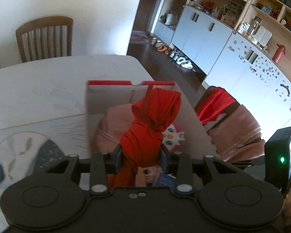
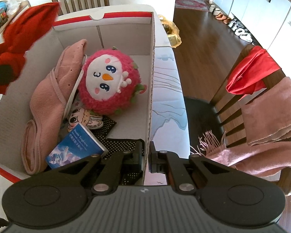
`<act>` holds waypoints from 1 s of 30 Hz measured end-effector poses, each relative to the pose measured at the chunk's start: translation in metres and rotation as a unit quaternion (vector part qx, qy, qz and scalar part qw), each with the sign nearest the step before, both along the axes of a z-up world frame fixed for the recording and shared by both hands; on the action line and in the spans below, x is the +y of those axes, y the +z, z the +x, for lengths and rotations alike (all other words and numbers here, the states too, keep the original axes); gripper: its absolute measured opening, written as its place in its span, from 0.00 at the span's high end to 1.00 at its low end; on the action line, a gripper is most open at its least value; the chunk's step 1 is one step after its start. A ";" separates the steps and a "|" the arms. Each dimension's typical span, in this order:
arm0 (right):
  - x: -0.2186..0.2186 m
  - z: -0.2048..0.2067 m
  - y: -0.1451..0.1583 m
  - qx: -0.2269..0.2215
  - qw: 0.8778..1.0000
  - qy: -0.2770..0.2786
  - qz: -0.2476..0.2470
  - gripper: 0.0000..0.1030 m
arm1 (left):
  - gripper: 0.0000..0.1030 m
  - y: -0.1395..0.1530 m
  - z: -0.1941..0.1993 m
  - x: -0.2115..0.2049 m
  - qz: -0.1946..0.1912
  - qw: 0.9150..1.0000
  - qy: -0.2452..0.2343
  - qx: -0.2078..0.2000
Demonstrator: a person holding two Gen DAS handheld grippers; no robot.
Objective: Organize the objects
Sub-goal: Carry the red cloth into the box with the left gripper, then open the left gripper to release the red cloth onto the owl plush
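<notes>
The left gripper (image 1: 141,160) pinches a knotted red cloth (image 1: 145,128), held above the open cardboard box (image 2: 152,62). The right gripper (image 2: 145,155) clamps the box's near right wall, angled downward.

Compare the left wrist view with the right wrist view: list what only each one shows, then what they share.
Only the left wrist view shows the left gripper shut on the knotted red cloth, held above the box.

Only the right wrist view shows the right gripper pinching the box's right wall, plus the blue booklet lying clear inside.

Both show the cardboard box, the pink plush toy, the pink garment inside it, and the chair draped with fabrics.
</notes>
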State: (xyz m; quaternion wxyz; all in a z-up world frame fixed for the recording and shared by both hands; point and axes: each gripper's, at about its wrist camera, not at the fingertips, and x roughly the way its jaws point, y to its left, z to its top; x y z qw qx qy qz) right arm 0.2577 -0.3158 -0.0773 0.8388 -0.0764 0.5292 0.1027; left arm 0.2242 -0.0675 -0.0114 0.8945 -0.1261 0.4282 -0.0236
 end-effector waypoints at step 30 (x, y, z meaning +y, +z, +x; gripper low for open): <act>-0.005 -0.007 0.000 -0.004 0.999 0.048 0.000 0.93 | 0.62 -0.072 0.031 -0.035 0.027 0.996 -0.033 0.080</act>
